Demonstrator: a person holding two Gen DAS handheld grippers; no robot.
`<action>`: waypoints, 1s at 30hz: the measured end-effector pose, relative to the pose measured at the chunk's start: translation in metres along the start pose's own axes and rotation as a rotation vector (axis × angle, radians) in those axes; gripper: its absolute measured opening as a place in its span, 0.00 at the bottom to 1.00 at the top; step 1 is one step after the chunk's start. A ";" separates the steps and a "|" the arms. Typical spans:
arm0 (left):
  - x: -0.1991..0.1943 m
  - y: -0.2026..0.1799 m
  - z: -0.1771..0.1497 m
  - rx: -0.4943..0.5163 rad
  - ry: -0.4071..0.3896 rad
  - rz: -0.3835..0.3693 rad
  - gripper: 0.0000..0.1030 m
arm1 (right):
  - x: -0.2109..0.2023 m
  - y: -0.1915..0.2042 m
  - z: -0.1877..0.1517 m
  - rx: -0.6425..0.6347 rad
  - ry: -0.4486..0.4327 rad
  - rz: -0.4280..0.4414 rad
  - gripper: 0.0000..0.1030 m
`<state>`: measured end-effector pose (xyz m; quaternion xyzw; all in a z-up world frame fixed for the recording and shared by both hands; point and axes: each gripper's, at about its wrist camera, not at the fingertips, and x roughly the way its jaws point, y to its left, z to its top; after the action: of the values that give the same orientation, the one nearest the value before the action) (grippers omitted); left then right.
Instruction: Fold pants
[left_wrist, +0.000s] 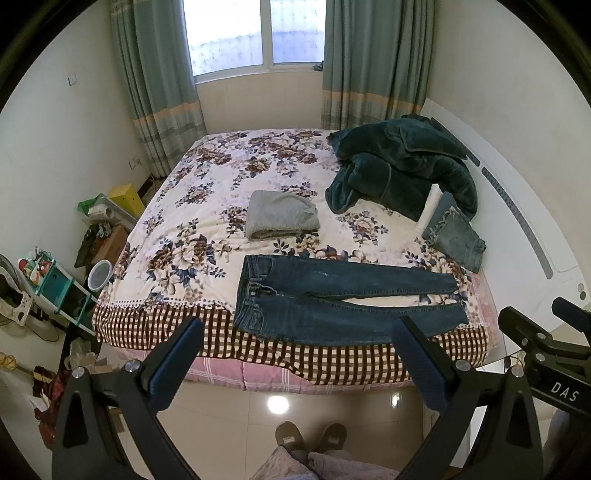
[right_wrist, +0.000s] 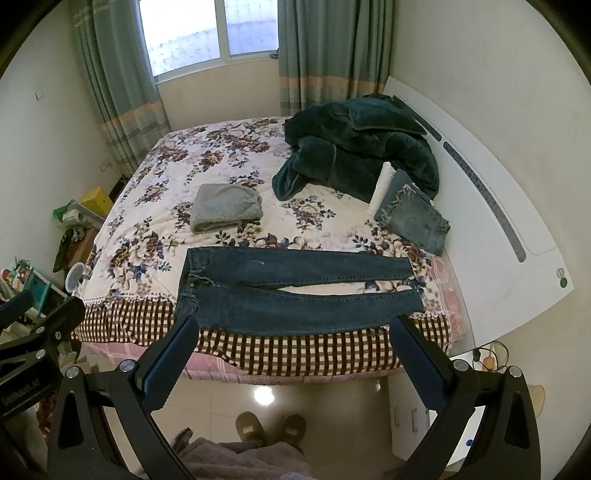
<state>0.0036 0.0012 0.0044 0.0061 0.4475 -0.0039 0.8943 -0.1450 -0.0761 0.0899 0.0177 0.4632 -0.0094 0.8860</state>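
Bed (left_wrist: 207, 192): floral cover, bare stretch at left. Green blanket (left_wrist: 399, 173) heaped far right. Dark jeans (left_wrist: 332, 299) flat along near edge, waistband left. Left claw (left_wrist: 295, 365), right claw (right_wrist: 291, 365): both wide, empty, above floor.

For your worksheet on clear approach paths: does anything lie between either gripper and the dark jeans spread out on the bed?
Nothing visible does. The dark jeans lie flat at the bed's near edge, directly ahead of the open left gripper and right gripper.
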 end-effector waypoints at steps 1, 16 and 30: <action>0.000 0.000 0.000 0.000 -0.001 0.000 1.00 | -0.001 0.000 0.003 0.000 -0.001 0.000 1.00; -0.006 0.003 0.007 0.000 -0.009 0.002 1.00 | -0.015 0.011 0.017 -0.009 0.000 0.009 1.00; -0.010 0.000 0.017 0.000 -0.015 0.001 1.00 | -0.017 0.011 0.018 -0.011 -0.003 0.014 1.00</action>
<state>0.0117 0.0012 0.0224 0.0066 0.4407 -0.0034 0.8976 -0.1401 -0.0658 0.1145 0.0162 0.4618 -0.0009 0.8868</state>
